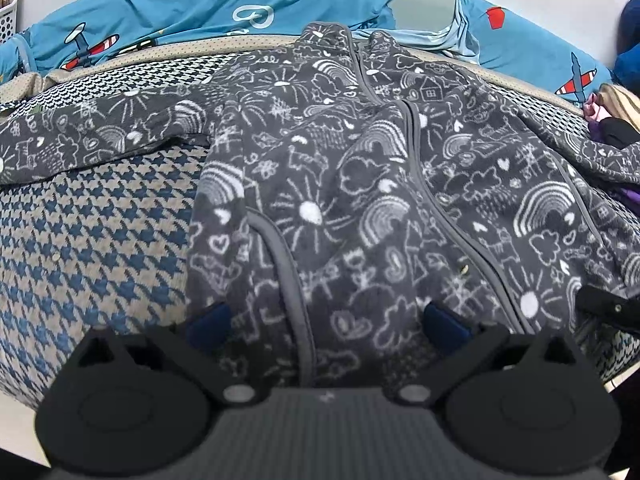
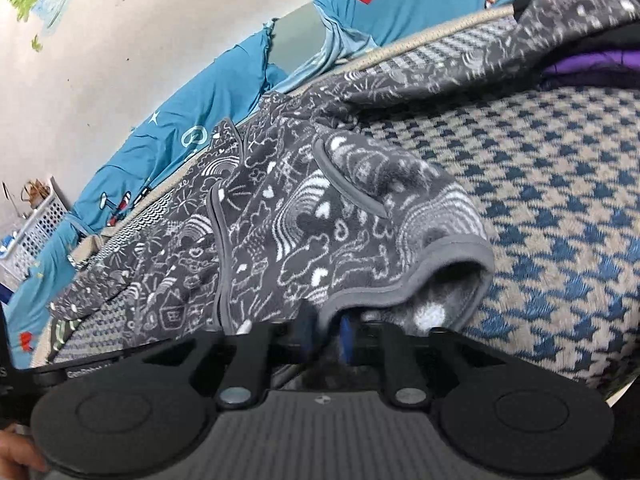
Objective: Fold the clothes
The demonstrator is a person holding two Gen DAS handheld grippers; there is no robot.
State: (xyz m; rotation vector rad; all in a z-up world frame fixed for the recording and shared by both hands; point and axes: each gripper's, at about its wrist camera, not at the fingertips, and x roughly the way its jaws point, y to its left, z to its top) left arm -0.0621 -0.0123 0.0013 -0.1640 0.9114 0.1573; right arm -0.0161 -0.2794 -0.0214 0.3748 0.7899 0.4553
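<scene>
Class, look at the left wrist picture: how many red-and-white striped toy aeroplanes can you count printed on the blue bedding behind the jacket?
2. One aeroplane is printed on the blue cotton bedding at the far left; the other aeroplane is at the far right. More may hide in the folds or behind the grey doodle-print fleece jacket.

left gripper (image 1: 326, 320): matte black body, two round black discs flanking a ribbed grey central plate, silver pivot screws at the arm bases, dark blue fingertip pads (image 1: 210, 318). right gripper (image 2: 326, 330): same black discs, ribbed grey plate with a small pale mark, silver screws, blue pads (image 2: 346, 334).
</scene>
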